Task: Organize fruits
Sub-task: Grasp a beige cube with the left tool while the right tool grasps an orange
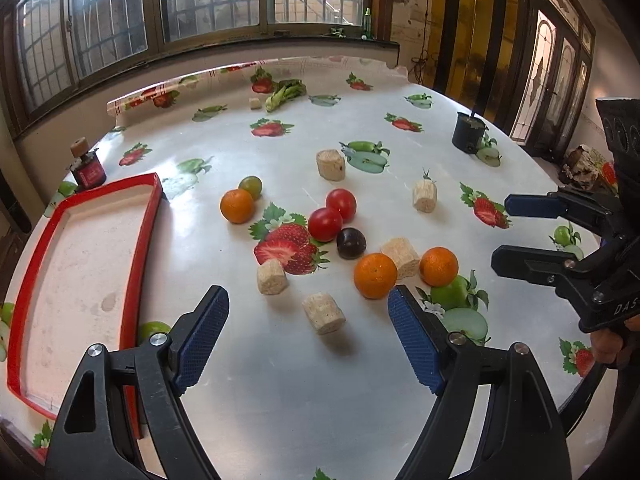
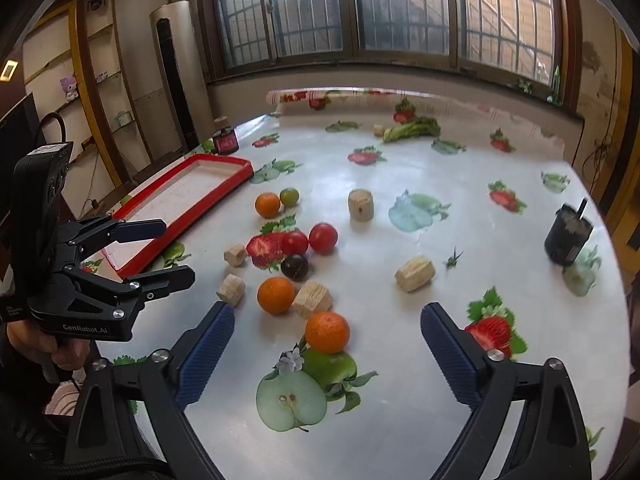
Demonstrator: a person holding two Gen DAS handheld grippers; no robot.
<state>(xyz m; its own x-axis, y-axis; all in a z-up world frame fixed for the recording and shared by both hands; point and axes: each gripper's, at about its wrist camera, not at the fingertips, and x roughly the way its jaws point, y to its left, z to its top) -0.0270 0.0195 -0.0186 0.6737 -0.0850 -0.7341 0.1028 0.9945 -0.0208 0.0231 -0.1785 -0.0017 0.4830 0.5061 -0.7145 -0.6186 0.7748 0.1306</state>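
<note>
Three oranges lie on the table: one at the far left (image 1: 237, 211), one in the middle (image 1: 375, 275), one to the right (image 1: 438, 266). Two red tomatoes (image 1: 325, 224), a dark plum (image 1: 351, 243) and a green fruit (image 1: 251, 186) lie between them. A red-rimmed tray (image 1: 144, 232) sits at the left, with nothing in it. My left gripper (image 1: 308, 312) is open above the table, just short of the fruits. My right gripper (image 2: 327, 326) is open, with the nearest orange (image 2: 327, 332) just ahead between its fingers.
Several cork-like wooden blocks (image 1: 330, 165) are scattered among the fruits. A dark jar (image 1: 89, 168) stands behind the tray, a black cup (image 1: 468, 132) at the far right, a leafy vegetable (image 1: 285, 94) at the back. The tablecloth has printed fruit.
</note>
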